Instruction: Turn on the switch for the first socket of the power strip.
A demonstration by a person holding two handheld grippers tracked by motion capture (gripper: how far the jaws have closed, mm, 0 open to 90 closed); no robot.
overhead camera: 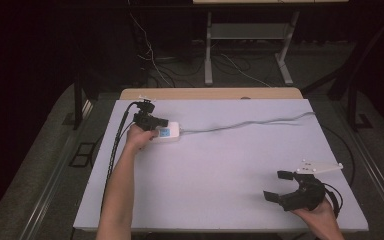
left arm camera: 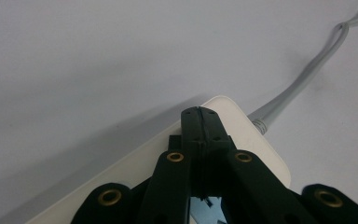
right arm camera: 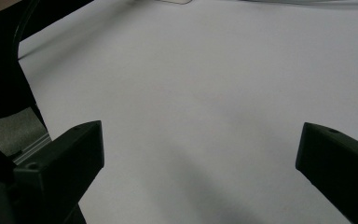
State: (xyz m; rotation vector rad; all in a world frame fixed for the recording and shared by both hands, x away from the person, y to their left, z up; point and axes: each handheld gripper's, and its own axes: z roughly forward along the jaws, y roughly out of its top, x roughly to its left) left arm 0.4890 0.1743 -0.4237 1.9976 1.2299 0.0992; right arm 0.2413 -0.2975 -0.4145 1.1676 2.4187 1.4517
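A white power strip [overhead camera: 169, 133] with a blue patch on top lies at the table's left back. Its grey cable [overhead camera: 240, 124] runs off to the right across the table. My left gripper [overhead camera: 162, 121] hovers low over the strip, jaws pressed together with nothing between them. In the left gripper view the shut tips [left arm camera: 199, 113] sit over the strip's white top [left arm camera: 254, 140], near the end where the cable [left arm camera: 303, 79] leaves it. My right gripper [overhead camera: 276, 185] stands open at the front right, nothing between its fingers [right arm camera: 77, 149].
The pale table surface [overhead camera: 220, 170] has a wooden edge [overhead camera: 210, 93] at the back. The left gripper's black cable [overhead camera: 115, 145] trails along the left side. Desk legs [overhead camera: 209, 50] and loose wires stand on the floor beyond.
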